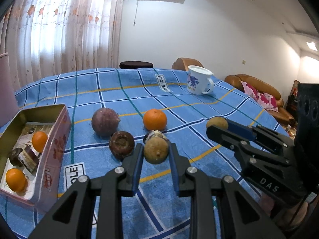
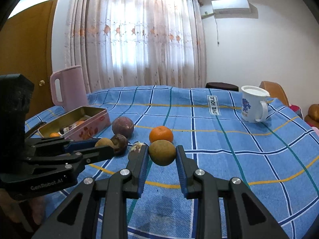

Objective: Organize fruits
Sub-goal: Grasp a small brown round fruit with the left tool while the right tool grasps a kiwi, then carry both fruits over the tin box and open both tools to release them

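Note:
My left gripper [image 1: 156, 151] is shut on a small brown fruit [image 1: 156, 153] on the blue checked cloth; it shows in the right wrist view too [image 2: 104, 142]. My right gripper [image 2: 162, 152] is shut on another brown fruit [image 2: 162, 152], seen from the left wrist view [image 1: 217, 122]. Loose on the cloth are an orange [image 1: 155, 119], a large purple fruit [image 1: 105, 121], a dark brown mangosteen [image 1: 121, 144] and a small pale-topped fruit [image 1: 156, 135]. A pink tin [image 1: 57, 139] at the left holds two oranges [image 1: 39, 141] and a dark fruit.
A white mug [image 2: 253, 104] stands at the back right of the table. A pink jug [image 2: 68, 87] stands behind the tin. Brown sofas [image 1: 257, 87] lie beyond the table's right edge. Curtains hang behind.

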Demonstrator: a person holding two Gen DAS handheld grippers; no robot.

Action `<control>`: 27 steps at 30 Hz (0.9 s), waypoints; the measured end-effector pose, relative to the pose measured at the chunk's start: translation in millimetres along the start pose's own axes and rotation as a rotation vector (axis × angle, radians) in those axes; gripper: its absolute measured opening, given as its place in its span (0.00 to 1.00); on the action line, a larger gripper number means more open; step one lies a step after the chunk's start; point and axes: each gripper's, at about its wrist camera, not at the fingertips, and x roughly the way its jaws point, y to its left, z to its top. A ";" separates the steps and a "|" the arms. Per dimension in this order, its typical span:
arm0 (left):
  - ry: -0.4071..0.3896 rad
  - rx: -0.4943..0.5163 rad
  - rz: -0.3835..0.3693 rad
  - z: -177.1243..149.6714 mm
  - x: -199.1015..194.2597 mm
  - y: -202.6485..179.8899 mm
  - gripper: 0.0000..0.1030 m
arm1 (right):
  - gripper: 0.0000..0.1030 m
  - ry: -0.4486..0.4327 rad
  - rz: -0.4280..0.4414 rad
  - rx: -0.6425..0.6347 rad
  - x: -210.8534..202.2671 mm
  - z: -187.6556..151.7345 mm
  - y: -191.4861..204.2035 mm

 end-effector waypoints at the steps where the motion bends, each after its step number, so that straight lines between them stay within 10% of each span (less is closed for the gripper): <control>1: -0.006 0.003 0.003 -0.3 -1.2 -0.5 0.26 | 0.28 -0.004 0.003 -0.003 -0.7 -0.3 0.7; 27: -0.121 0.038 0.033 -0.4 -33.4 -8.8 0.26 | 0.28 -0.117 0.032 -0.048 -21.0 -4.4 7.9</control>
